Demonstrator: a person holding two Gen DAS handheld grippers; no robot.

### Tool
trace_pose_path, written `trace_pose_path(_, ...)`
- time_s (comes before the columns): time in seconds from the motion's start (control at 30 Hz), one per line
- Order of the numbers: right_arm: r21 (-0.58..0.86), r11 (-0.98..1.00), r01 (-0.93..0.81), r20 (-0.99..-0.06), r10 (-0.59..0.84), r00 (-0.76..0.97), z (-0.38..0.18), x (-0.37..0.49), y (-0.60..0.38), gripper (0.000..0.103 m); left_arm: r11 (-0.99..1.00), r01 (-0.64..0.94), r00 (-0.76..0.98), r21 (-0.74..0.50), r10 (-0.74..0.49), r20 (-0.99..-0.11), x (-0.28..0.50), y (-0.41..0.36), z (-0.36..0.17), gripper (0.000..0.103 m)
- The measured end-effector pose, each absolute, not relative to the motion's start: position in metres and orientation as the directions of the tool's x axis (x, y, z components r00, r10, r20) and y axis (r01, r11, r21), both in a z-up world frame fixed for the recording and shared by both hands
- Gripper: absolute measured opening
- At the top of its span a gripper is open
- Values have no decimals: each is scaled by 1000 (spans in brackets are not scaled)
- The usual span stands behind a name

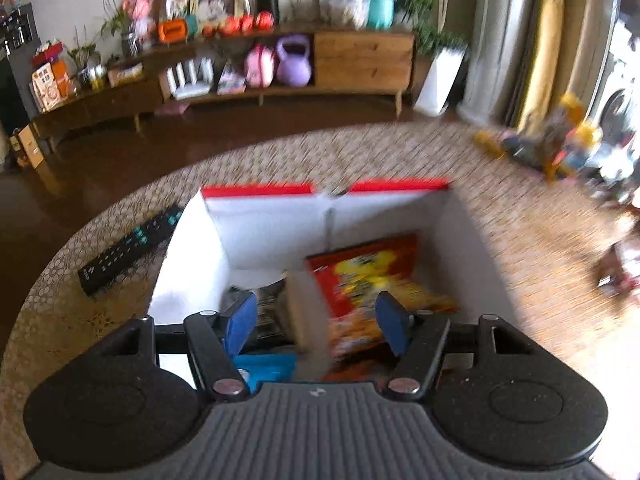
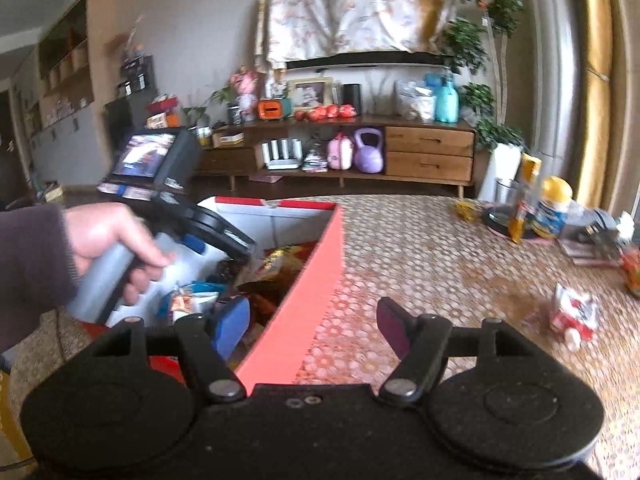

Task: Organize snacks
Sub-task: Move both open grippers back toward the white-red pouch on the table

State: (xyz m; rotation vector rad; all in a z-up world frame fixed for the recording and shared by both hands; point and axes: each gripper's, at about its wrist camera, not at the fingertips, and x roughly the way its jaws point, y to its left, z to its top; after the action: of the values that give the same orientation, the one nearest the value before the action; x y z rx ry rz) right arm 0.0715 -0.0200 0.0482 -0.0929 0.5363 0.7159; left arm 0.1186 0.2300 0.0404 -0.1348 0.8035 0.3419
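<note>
Background: a wooden sideboard (image 2: 428,152) along the far wall, with a purple kettlebell (image 2: 368,156) on its lower shelf and a teal bottle (image 2: 447,100) on top. A black remote control (image 1: 128,250) lies on the patterned tablecloth (image 1: 400,152).

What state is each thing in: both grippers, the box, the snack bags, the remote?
Left gripper: open, over the box, pads clear of the bags.
Right gripper: open, empty, straddling the box wall.
Box: open-topped, partly filled.
Red bag: inside the box, leaning.
Small packet: loose on the table, outside the box.
Remote: flat on the table beside the box.
</note>
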Motion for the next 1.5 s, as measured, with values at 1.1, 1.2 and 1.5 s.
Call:
trace_pose_path(1.1,80,970,-231,-536,237,810,-6,159,-172,77,991,-112,825,-75,51,-563,121,27,25,78)
trace_pose_path(1.2,76,972,-220,-540,226,811,-8,171,-176,77,990,-116,821,-77,52,-568,129,24,17,78)
trace_pose_path(1.5,70,977,-199,-559,204,803,-16,213,-175,79,990,-135,819,-50,83,-567,148,21,-7,78)
